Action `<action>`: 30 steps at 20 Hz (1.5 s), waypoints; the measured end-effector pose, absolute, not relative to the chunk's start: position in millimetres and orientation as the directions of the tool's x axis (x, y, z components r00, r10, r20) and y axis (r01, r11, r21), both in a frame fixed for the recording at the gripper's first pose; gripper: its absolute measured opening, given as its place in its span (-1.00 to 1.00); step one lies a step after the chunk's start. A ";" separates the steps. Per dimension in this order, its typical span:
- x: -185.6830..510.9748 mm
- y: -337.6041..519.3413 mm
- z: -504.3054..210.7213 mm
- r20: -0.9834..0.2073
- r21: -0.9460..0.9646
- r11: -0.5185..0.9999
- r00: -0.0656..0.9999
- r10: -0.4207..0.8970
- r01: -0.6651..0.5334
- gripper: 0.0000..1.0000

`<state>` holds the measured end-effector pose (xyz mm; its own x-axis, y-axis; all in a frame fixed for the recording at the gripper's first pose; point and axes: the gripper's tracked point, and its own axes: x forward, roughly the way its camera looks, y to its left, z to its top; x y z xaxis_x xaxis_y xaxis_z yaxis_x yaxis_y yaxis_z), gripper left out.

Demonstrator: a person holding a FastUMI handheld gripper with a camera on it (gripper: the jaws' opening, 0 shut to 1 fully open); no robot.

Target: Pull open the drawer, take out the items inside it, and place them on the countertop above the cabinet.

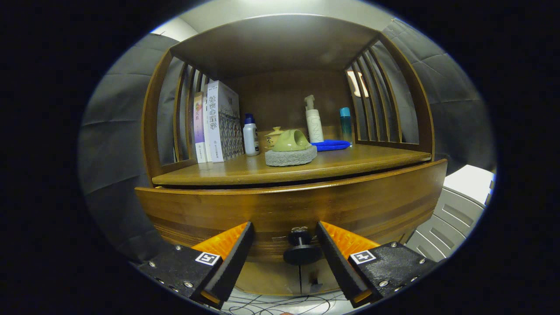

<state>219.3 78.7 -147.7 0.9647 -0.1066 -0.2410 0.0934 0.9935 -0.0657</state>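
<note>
A wooden cabinet's drawer front (288, 210) spans the view just ahead of my fingers. Its black round knob (302, 249) sits between my two fingertips, nearer the right one, with gaps on both sides. My gripper (285, 232) is open, its orange-and-black fingers (232, 251) flanking the knob without touching it. The drawer front stands slightly out from the cabinet body; its inside is hidden. Above it lies the wooden countertop (350, 159), where a green-handled scrub sponge (291, 148) rests near the front edge.
On the countertop stand books (218, 122) at the left, a white bottle with blue cap (250, 135), a small lidded pot (274, 136), a white pump bottle (313, 120), a blue cloth (331, 145) and a teal bottle (345, 123). Slatted sides enclose the shelf. Cables (280, 304) lie on the floor.
</note>
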 end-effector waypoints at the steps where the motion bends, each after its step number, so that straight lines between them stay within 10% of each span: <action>1: 220.9 77.4 -147.5 -0.239 -0.073 0.993 0.965 -0.106 0.091 0.85; 30: 103.2 6.8 4.6 -0.059 -0.102 0.994 0.997 -0.046 0.040 0.86</action>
<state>103.2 6.8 4.6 0.9972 -0.0461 -0.0595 0.0399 0.9940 -0.1021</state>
